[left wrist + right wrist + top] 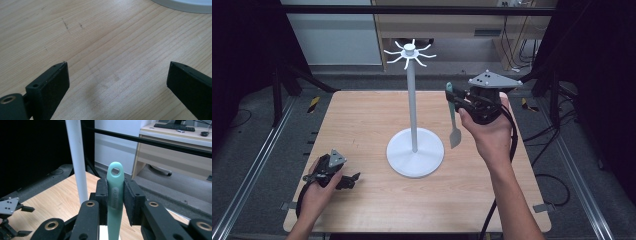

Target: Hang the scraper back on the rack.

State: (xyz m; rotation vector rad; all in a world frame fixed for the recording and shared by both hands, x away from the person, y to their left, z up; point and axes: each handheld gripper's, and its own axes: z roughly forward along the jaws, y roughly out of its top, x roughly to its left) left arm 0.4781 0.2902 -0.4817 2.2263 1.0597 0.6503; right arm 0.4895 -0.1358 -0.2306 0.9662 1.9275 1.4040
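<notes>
Right gripper [115, 202] clamps mint spatula [115, 195], embossing unreadable.

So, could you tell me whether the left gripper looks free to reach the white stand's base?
Probably yes: the left gripper rests open on the table, and bare wood lies between it and the stand's base.

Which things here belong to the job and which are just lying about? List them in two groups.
Likely in the job:
- mint spatula, clamped in the right gripper, hanging-hole end up
- white hook stand, mid-table

Standing by or background:
- left gripper, open, low over the table
- desk with keyboard behind
</notes>
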